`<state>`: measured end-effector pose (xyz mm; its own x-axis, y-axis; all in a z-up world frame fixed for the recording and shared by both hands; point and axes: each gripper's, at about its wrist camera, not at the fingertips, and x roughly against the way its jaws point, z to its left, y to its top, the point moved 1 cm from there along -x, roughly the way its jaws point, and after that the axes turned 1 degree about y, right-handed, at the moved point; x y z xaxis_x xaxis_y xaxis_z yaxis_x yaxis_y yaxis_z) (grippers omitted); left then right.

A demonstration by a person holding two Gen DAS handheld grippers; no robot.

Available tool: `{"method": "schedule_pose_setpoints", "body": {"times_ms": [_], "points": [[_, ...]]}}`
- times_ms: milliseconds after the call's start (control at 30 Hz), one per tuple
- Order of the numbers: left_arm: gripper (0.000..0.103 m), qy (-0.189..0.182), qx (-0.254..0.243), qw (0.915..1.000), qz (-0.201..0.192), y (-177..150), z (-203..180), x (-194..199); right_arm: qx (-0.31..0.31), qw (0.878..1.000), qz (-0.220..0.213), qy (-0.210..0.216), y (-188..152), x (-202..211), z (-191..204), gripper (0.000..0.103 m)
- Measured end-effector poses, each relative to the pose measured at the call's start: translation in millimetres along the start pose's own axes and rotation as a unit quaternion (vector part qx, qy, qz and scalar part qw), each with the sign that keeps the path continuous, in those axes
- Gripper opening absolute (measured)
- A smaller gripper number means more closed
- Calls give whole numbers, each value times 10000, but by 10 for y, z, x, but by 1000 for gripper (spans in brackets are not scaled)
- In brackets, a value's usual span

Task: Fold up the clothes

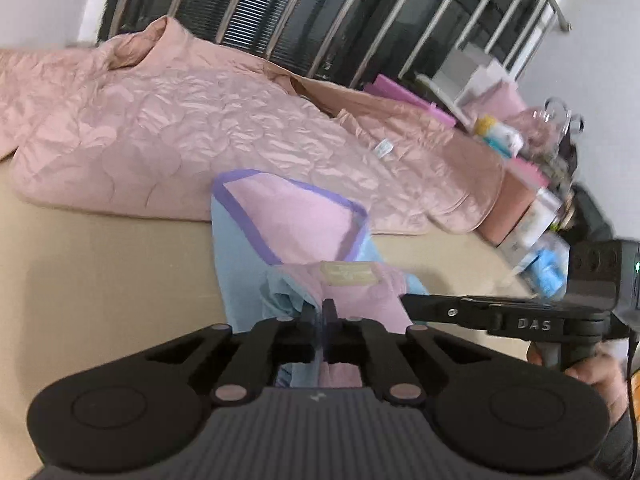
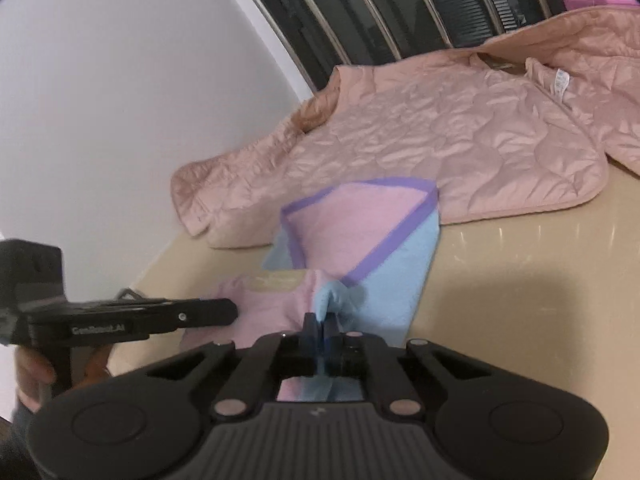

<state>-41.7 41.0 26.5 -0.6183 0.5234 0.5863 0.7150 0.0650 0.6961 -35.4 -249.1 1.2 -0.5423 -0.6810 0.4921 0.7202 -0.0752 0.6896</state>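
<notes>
Partly folded: small pink-and-blue garment [image 1: 280, 232] is pinched by left gripper [image 1: 324, 312] and right gripper [image 2: 320, 326] near desk [image 1: 100, 280] front edge; quilted jacket [image 1: 200, 128] is left unfolded.

Both the left gripper [image 1: 322, 312] and right gripper [image 2: 320, 326] have fingers pinched together, angled downward, side by side.

Close wrist views, shared garment [image 1: 296, 224]

A home is suggested by a beige table [image 1: 100, 264] set against a white wall [image 2: 120, 100] and a barred window [image 1: 280, 12], with a pink quilted jacket [image 1: 180, 128] and cluttered household packets [image 1: 536, 216] laid out.
</notes>
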Motion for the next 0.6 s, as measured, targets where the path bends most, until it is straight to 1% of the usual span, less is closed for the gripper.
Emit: {"method": "schedule_pose_setpoints", "body": {"times_ms": [67, 133, 167, 200, 267, 300, 333, 367, 400, 433, 467, 500, 533, 600], "points": [[2, -4, -12, 10000, 15, -41, -26, 85, -57, 9999, -111, 87, -3, 181, 74, 2], [2, 104, -40, 9998, 134, -76, -19, 37, -26, 9999, -84, -51, 0, 288, 128, 2], [3, 172, -52, 9996, 224, -97, -9, -16, -23, 9999, -1, -142, -10, 266, 132, 2], [3, 227, -33, 9994, 272, -107, 10, -69, 39, 9994, 108, -335, -40, 196, 131, 2], [7, 231, -53, 9994, 241, -115, 25, -132, 255, 9964, 259, -771, -93, 23, 122, 3], [10, 274, -115, 9994, 199, -94, 14, -94, 295, 9956, 261, -849, -107, -17, 123, 5], [19, 317, -179, 9992, 158, -71, 2, -54, 303, 9954, 237, -875, -109, -32, 126, 10], [31, 361, -243, 9990, 116, -49, -10, -14, 325, 9953, 172, -893, -79, 2, 136, 12], [38, 404, -307, 9987, 74, -26, -22, 26, 356, 9952, 77, -906, -28, 73, 152, 17], [45, 544, -384, 9978, -73, 61, -8, 88, 398, 9951, -80, -906, 40, 160, 161, 22], [48, 687, -462, 9963, -223, 149, 7, 151, 441, 9943, -265, -933, 117, 247, 158, 37], [50, 778, -497, 9955, -213, 277, 27, 111, 503, 9926, -388, -1036, 219, 277, 138, 43], [52, 868, -531, 9946, -199, 407, 48, 68, 582, 9902, -474, -1174, 339, 271, 110, 43], [52, 1203, -509, 9914, -97, 607, 97, -208, 630, 9875, -361, -1401, 571, 71, -7, 43]]}}
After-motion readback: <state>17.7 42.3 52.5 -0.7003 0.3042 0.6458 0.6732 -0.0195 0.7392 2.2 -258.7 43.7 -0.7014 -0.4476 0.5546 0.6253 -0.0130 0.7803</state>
